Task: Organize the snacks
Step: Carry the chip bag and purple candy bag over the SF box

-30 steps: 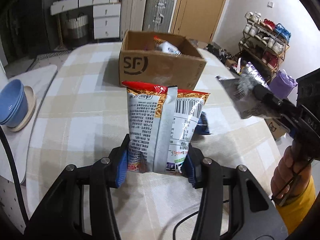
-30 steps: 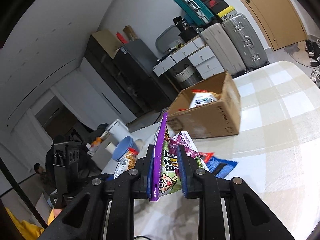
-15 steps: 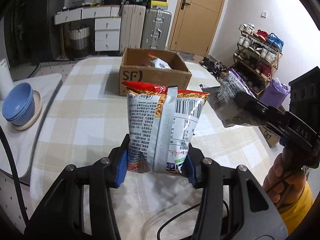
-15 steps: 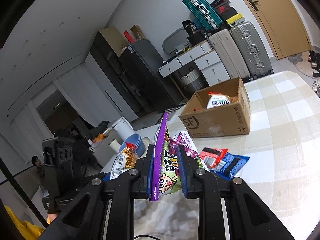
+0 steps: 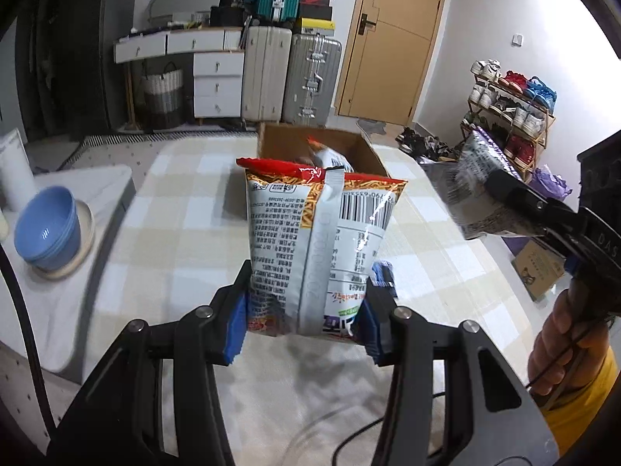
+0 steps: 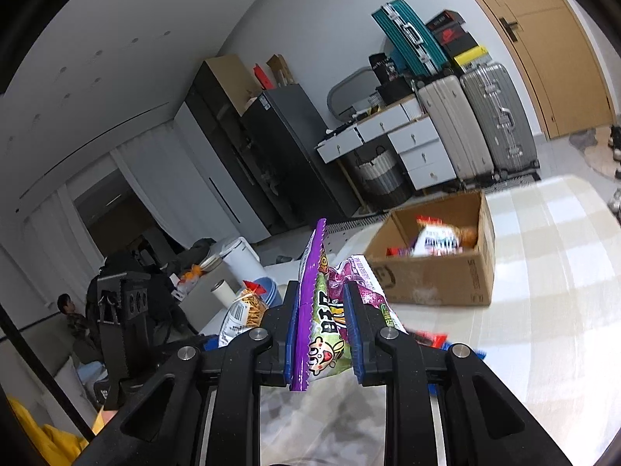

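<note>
Both grippers have risen since the earlier frames, and the cardboard box [image 5: 361,147] now appears farther off and partly hidden behind the held bag in the left wrist view. Left gripper [image 5: 306,328]: blue pads pressed against both sides of the orange-and-white snack bag [image 5: 310,240], which stands upright above the checked tablecloth [image 5: 174,225]. Right gripper [image 6: 324,343]: pads clamped on the purple snack bag [image 6: 322,310], held edge-on; in the left wrist view this bag [image 5: 477,190] hangs at the right, beside the box. The box sits at the far end of the table with snack packets [image 6: 434,239] inside. Red and blue packets [image 6: 431,339] lie on the cloth near the right gripper. Blue bowls [image 5: 48,229] are stacked at the left.
</note>
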A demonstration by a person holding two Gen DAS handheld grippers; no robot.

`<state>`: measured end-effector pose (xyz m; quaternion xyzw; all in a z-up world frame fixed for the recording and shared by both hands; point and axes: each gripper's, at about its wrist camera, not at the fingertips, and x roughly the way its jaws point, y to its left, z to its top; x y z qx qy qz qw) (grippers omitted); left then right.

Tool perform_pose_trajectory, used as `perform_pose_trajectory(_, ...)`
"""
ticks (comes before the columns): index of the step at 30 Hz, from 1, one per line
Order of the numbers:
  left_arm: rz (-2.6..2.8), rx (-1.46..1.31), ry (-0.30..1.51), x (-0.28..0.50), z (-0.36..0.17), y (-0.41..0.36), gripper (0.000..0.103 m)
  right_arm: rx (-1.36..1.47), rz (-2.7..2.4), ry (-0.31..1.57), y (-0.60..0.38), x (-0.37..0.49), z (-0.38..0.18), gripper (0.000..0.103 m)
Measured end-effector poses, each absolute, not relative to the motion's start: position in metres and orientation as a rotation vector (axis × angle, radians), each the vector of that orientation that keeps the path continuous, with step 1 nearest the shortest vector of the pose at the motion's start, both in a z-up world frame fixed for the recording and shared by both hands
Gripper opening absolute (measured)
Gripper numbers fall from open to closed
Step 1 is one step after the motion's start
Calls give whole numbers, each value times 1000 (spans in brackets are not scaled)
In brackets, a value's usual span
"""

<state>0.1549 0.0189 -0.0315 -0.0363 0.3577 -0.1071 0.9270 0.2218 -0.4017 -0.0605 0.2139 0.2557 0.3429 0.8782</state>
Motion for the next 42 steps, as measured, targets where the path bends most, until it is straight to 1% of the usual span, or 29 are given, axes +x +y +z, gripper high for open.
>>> perform_pose_trajectory(11,-210,-74,673,230,21,34,45,463,685,431,-406,276,-17,22)
perform_pose_trajectory(17,-290,-28,696,299,25,22,45,530,666,456,-411,325,-11,22)
perform_pose_trajectory(20,-286,-17,751,339,14,17,45,574,651,504,-414,356,-18,22)
perform_pose_trajectory(25,-341,-16,871,403,-20,0,45,589,630,594,-410,404,-34,22)
perform_pose_trajectory(29,-334,-27,929,439,-43,-4,45,577,633,639,-402,430,-49,22)
perform_pose_trajectory(33,-357,-12,952,460,-58,-8,45,487,575,703,-392,449,-65,22)
perform_pose_trajectory(42,-331,29,1054,491,-105,-31,45,443,558,766,-381,478,-98,22)
